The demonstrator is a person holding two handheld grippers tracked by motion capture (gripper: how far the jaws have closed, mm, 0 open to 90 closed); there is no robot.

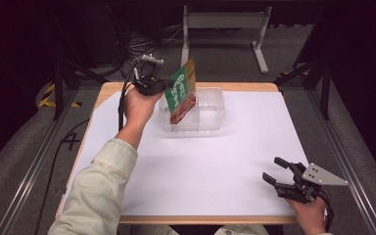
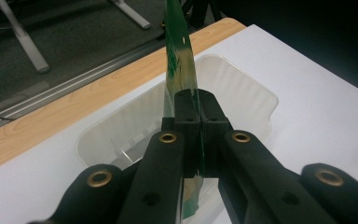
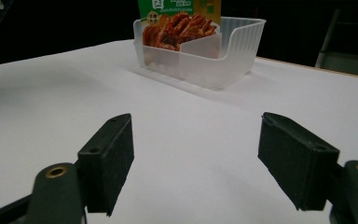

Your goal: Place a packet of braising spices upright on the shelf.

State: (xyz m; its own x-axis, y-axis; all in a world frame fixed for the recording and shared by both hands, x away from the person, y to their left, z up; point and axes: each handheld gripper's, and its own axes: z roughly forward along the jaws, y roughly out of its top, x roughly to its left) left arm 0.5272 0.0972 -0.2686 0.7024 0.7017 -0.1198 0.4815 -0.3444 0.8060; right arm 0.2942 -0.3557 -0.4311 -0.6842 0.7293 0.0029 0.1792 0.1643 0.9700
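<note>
Resting low at the near right corner of the surface (image 1: pixel 215 171), the right gripper (image 1: pixel 275 172) sits in the person's right hand (image 1: pixel 311 215), its grey three-cornered plate (image 1: pixel 323 175) on top. Its fingers (image 3: pixel 107 163) are spread wide with nothing between them; in the right gripper view only bare white sheet lies in the gap, and the pads hover just above it.

A pale sleeve (image 1: pixel 100 191) enters from the bottom left in the high view, the forearm reaching forward to the far left part of the surface. The left hand (image 1: pixel 138 105) holds the left gripper (image 1: pixel 165 85) raised above the white sheet, a black cable (image 1: pixel 122 105) trailing down from it.

The left fingers (image 2: pixel 186 109) are pressed together on the edge of a green snack packet (image 1: pixel 182 93). The left gripper view shows the packet edge-on, thin and upright between the pads. The packet is tilted, upper end leaning away, lower end down inside a clear plastic container (image 1: pixel 210 115) that stands on the far middle of the surface. The right gripper view shows the printed food picture on the packet behind the container's near wall.

Beyond the surface: light wooden table edge (image 1: pixel 235 86), grey floor (image 1: pixel 225 58), white metal stand (image 1: pixel 225 29).
</note>
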